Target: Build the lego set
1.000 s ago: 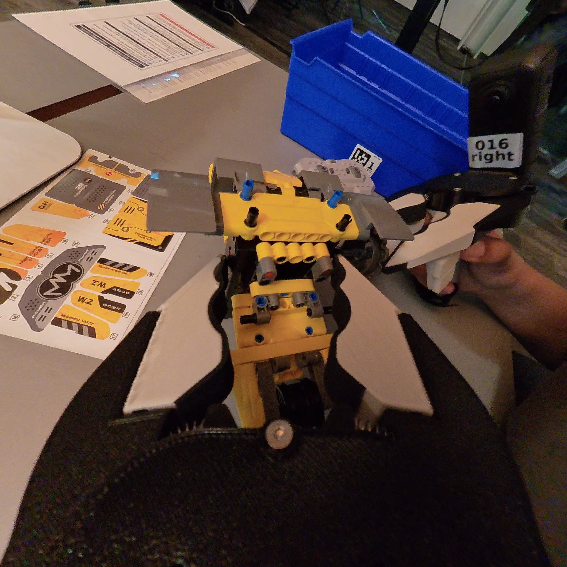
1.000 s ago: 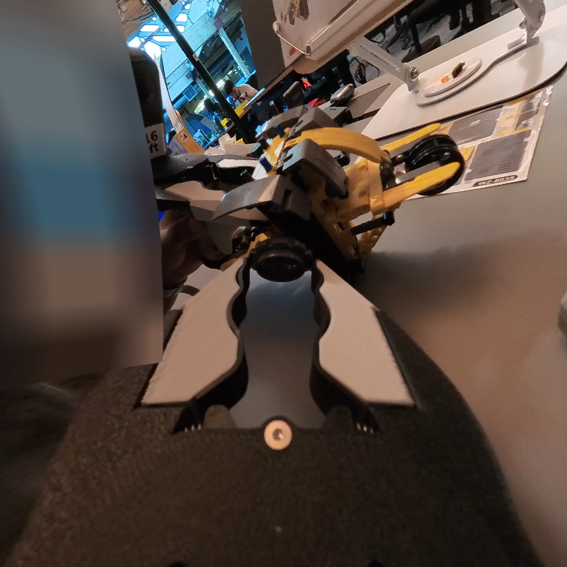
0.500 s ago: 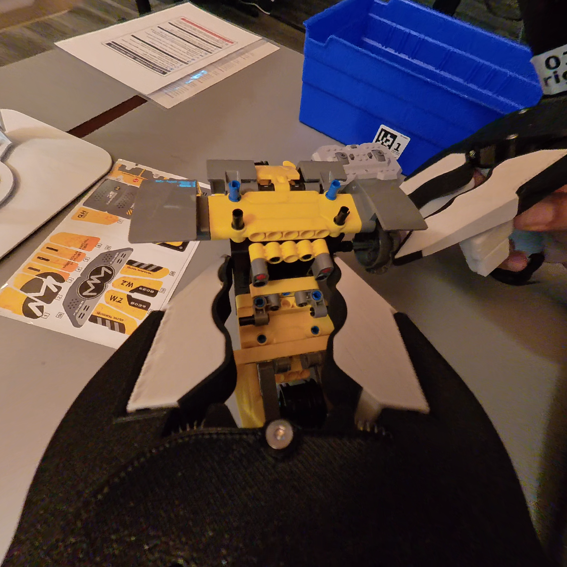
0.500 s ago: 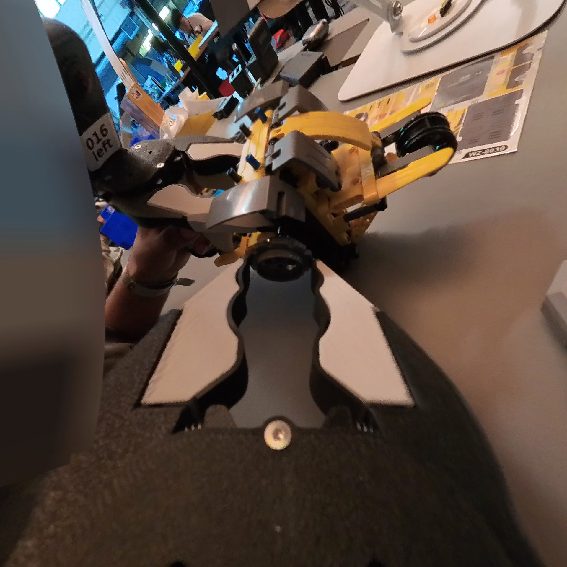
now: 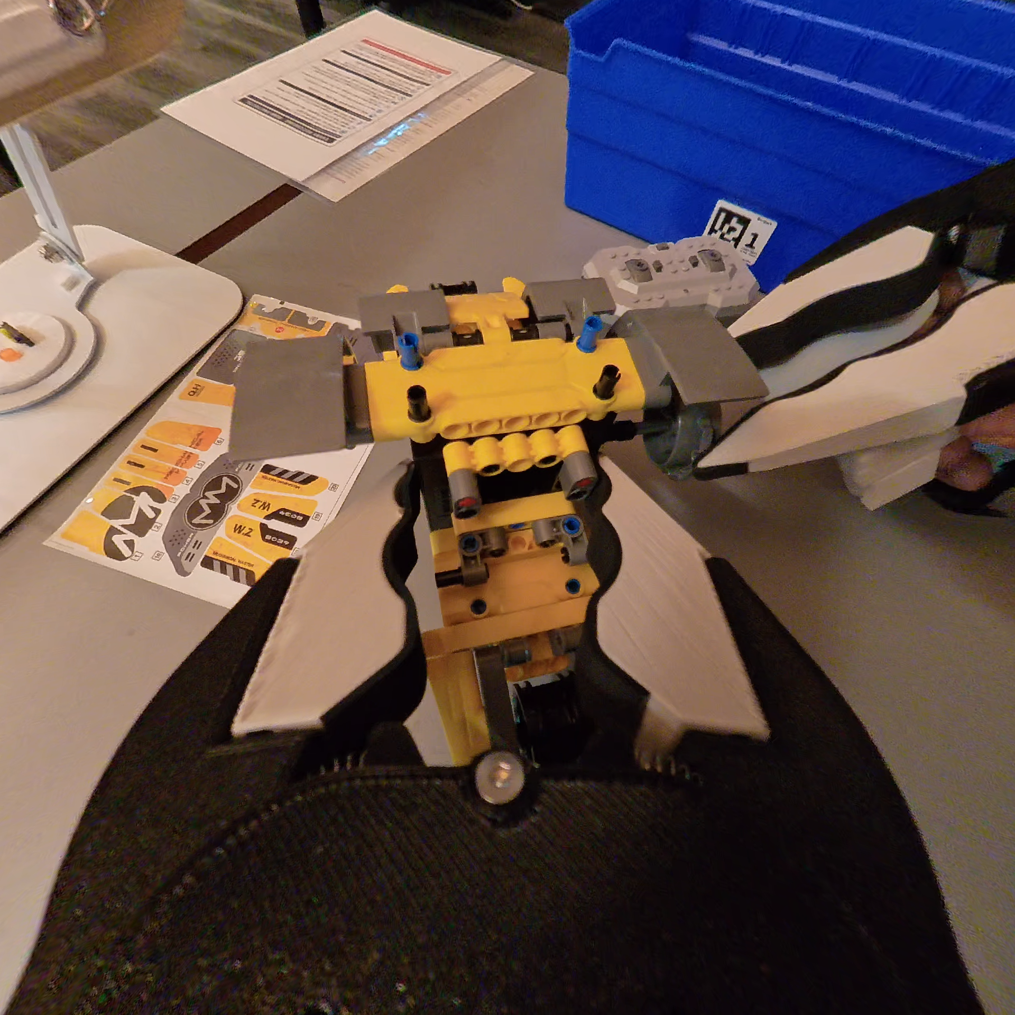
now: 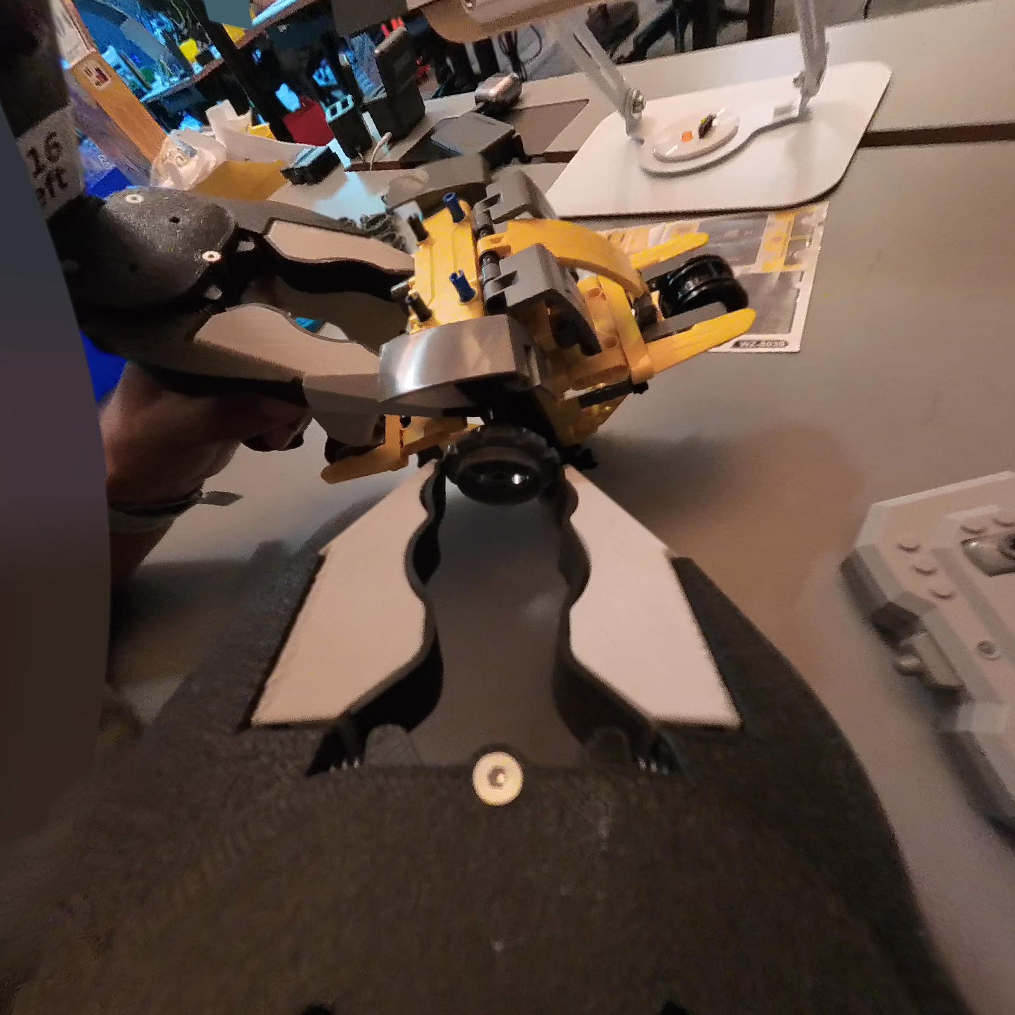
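Observation:
A yellow and grey brick-built vehicle model (image 5: 505,384) is held just above the grey table. My left gripper (image 5: 505,478) is shut on its yellow body from both sides. The model's grey side panels stick out left and right beyond the fingers. My right gripper (image 6: 500,472) is shut on a small black-tyred wheel (image 6: 500,467) at the model's side, under the right grey panel. In the left wrist view that wheel (image 5: 681,439) sits between the right gripper's white fingers (image 5: 824,395). In the right wrist view the left gripper (image 6: 392,307) comes in from the left, with a hand behind it.
A blue bin (image 5: 769,110) stands at the back right, with a grey brick control unit (image 5: 670,269) in front of it; the unit also shows in the right wrist view (image 6: 944,604). A sticker sheet (image 5: 203,483), a printed page (image 5: 351,93) and a white stand base (image 5: 110,307) lie to the left.
Both grippers and the model have shifted together, and the model has turned slightly. The blue bin and stand base now show closer. Both grips are unchanged.

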A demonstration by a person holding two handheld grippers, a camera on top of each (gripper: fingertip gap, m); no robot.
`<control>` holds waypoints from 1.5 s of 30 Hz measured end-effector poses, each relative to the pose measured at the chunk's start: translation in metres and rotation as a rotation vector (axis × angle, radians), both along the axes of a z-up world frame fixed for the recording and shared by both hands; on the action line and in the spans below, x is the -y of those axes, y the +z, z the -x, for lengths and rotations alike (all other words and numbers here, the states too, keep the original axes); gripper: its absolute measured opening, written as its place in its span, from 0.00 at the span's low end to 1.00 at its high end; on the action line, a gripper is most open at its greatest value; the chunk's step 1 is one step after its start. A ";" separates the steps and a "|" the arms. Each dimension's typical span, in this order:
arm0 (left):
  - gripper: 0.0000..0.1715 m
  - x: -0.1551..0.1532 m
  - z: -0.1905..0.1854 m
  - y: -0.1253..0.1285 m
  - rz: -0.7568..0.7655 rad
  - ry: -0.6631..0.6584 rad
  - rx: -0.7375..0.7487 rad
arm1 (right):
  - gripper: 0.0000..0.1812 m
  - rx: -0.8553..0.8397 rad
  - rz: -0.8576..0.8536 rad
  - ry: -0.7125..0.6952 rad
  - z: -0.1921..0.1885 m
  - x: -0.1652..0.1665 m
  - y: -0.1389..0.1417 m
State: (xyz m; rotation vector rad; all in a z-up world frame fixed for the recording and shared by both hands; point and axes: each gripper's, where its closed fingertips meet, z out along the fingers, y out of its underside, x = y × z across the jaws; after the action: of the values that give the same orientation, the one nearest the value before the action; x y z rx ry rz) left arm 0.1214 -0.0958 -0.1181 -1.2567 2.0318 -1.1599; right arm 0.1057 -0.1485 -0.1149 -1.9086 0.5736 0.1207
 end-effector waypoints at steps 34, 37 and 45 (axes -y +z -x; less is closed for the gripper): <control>0.33 0.002 -0.002 -0.001 -0.036 0.005 0.033 | 0.21 -0.079 0.027 0.082 -0.003 0.001 0.000; 0.33 0.002 -0.002 -0.001 -0.040 -0.002 0.032 | 0.21 -0.012 0.052 0.092 -0.004 0.000 0.001; 0.33 0.002 -0.003 -0.001 -0.033 -0.004 0.029 | 0.21 -0.015 0.058 0.108 -0.004 -0.002 0.001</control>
State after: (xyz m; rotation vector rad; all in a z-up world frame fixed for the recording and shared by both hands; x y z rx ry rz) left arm 0.1240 -0.0983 -0.1188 -1.2128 2.0254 -1.1352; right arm 0.1092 -0.1468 -0.1142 -1.9969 0.4888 0.1898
